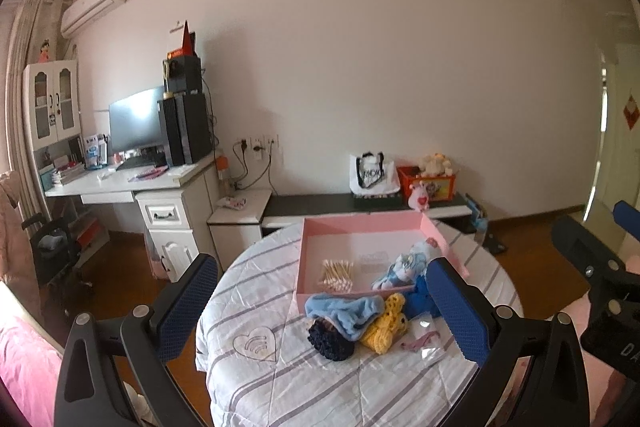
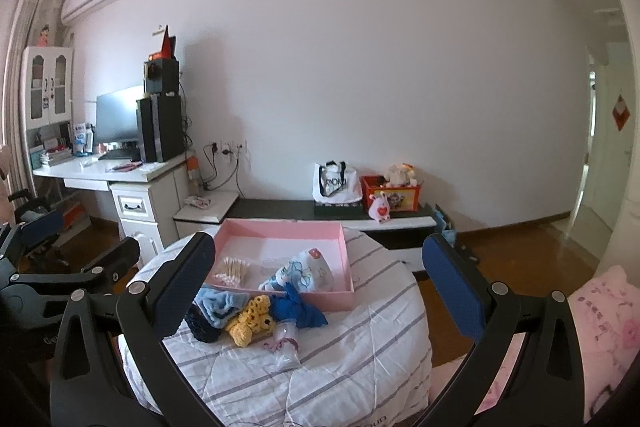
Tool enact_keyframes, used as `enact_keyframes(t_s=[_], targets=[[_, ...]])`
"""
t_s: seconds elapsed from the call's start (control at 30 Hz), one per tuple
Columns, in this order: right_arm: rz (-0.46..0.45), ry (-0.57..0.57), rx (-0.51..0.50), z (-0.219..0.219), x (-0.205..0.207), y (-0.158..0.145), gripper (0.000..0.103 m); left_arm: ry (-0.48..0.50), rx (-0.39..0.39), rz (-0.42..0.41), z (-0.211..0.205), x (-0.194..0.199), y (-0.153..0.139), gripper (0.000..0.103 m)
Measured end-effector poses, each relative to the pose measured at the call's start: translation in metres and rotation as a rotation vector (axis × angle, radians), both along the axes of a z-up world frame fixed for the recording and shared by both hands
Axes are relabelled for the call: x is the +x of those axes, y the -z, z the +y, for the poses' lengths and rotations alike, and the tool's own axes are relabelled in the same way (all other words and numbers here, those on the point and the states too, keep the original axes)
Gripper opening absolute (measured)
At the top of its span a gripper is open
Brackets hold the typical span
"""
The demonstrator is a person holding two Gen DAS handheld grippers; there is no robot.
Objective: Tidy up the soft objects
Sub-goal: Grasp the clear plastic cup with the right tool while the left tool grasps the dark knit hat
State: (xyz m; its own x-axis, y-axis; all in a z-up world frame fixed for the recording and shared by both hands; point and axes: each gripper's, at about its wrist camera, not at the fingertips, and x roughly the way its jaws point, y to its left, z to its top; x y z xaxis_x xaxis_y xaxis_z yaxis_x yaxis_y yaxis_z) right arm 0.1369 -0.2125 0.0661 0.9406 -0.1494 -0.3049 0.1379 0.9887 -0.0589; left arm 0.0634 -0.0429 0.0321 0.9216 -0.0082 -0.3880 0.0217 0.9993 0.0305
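A pink box [image 1: 362,223] [image 2: 280,229] lies on a round table under a striped quilt [image 1: 320,379] [image 2: 360,347]. Inside it are cotton swabs [image 1: 337,275] [image 2: 234,271] and a blue-and-white cloth doll [image 1: 404,265] [image 2: 298,273]. In front of the box lie a light blue fuzzy piece [image 1: 344,313] [image 2: 218,303], a dark navy knit [image 1: 330,341] [image 2: 202,327], a yellow crochet [image 1: 386,325] [image 2: 250,321], a royal blue fabric piece [image 1: 420,297] [image 2: 300,309] and a small clear bag [image 1: 424,341] [image 2: 284,345]. My left gripper [image 1: 322,311] and right gripper [image 2: 320,293] hover open above the pile.
A white desk [image 1: 120,183] with a monitor and computer tower stands at left. A low black-and-white bench [image 1: 360,205] along the wall carries a tote bag, a red box and plush toys. Pink bedding [image 2: 604,323] lies at right. The floor around the table is wood.
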Motion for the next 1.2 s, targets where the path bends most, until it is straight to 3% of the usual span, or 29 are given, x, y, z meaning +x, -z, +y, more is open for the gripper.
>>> enact_keyframes(t_s=[0.3, 0.77, 1.1, 1.17, 1.2], targets=[[0.152, 0.013, 0.014, -0.001, 0.044, 0.038, 0.103, -0.021, 0.010, 0.145, 0.013, 0.047, 0.027, 0.103], [0.503, 0.015, 0.040, 0.005, 0.127, 0.145, 0.103, -0.015, 0.024, 0.374, 0.034, 0.119, 0.089, 0.103], [0.653, 0.042, 0.064, -0.006, 0.157, 0.198, 0.103, 0.016, 0.024, 0.501, 0.035, 0.159, 0.134, 0.103], [0.675, 0.034, 0.065, -0.007, 0.160, 0.207, 0.099, 0.019, 0.022, 0.518, 0.035, 0.166, 0.141, 0.103], [0.686, 0.030, 0.069, -0.006, 0.163, 0.211, 0.093, 0.019, 0.020, 0.527, 0.035, 0.170, 0.145, 0.103]])
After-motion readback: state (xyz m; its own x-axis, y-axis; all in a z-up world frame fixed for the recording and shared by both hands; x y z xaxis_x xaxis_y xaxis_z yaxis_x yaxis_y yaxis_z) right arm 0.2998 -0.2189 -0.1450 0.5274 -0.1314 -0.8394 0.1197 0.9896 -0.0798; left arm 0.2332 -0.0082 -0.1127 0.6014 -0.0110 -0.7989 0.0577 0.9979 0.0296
